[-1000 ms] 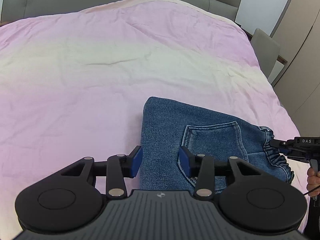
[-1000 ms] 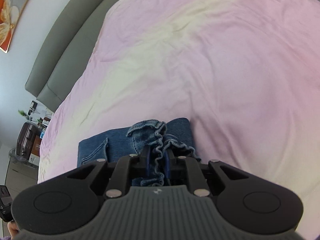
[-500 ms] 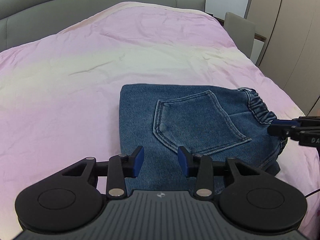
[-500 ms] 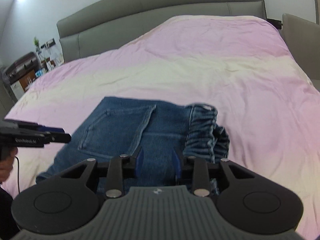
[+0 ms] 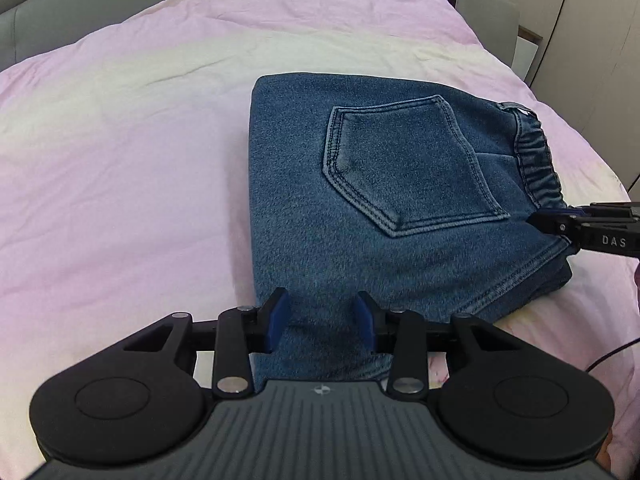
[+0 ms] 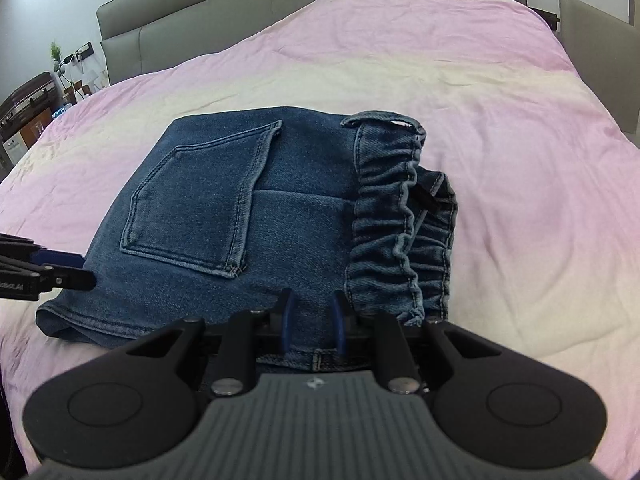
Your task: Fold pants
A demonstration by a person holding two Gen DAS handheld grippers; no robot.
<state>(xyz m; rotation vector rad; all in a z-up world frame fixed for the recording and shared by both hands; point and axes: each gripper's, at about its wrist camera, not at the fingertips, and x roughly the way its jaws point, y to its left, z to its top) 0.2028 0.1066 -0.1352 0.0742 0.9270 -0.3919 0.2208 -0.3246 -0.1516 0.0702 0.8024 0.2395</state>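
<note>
The blue denim pants [image 5: 380, 208] lie folded into a compact block on the pink bed cover, back pocket [image 5: 408, 168] facing up and elastic waistband [image 6: 400, 220] bunched at one end. My left gripper [image 5: 320, 320] is open and empty over the near edge of the folded fabric. My right gripper [image 6: 311, 314] is open and empty just above the waistband end of the pants [image 6: 240, 208]. Each gripper's tip shows in the other's view, the right one [image 5: 560, 222] by the waistband and the left one [image 6: 68, 270] at the folded edge.
The pink and cream bed cover [image 5: 120, 140] stretches all around the pants. A grey padded headboard [image 6: 280, 4] runs along the far side. A grey chair [image 5: 488, 20] and wardrobe doors [image 5: 592, 40] stand beyond the bed's right edge. A nightstand with clutter [image 6: 28, 108] stands at the left.
My right gripper has let go of the waistband and now stands open. Both grippers have pulled back and risen from the pants, which now lie flat and folded.
</note>
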